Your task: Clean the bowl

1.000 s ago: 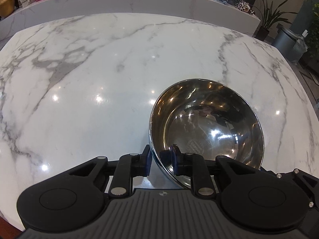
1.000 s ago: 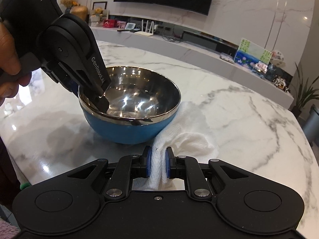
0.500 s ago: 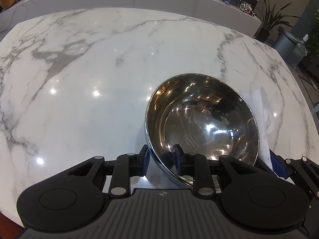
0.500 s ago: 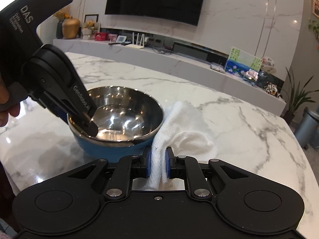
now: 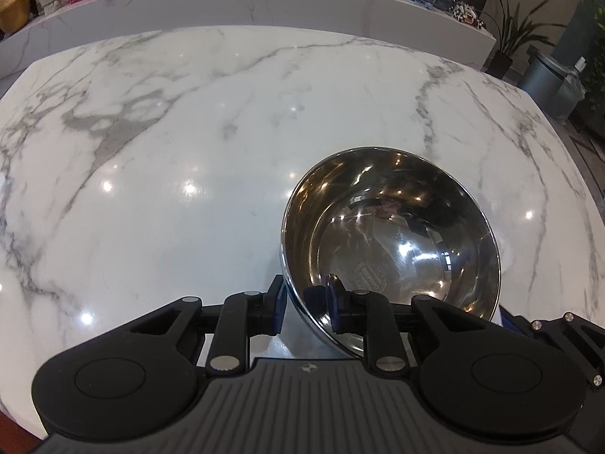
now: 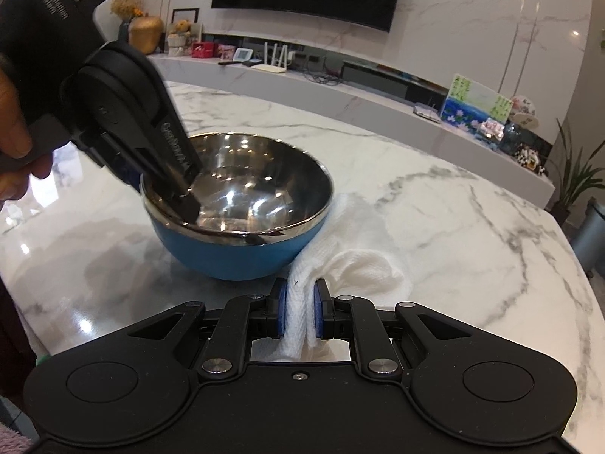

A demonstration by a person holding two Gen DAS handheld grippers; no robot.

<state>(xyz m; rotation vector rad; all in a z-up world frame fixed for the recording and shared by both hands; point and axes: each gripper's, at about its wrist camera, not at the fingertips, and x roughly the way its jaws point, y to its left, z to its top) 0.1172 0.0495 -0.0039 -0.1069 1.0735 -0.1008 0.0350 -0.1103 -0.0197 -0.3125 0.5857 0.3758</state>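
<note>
A steel bowl [image 5: 393, 234] with a blue outside [image 6: 242, 253] sits on the white marble table [image 5: 170, 159]. My left gripper [image 5: 304, 299] is shut on the bowl's near rim, one finger inside and one outside; it shows from the side in the right wrist view [image 6: 177, 196]. My right gripper [image 6: 300, 312] is shut on a white cloth [image 6: 351, 249], which lies on the table against the bowl's right side. The bowl's inside looks shiny and empty.
A long marble shelf [image 6: 340, 87] with small ornaments runs behind the table. A potted plant [image 5: 510, 38] and a grey bin [image 5: 548, 79] stand on the floor past the table's far right edge.
The right gripper with the cloth rose half a second ago and has come back down beside the bowl. The left gripper keeps its hold on the rim, and the bowl tilted slightly.
</note>
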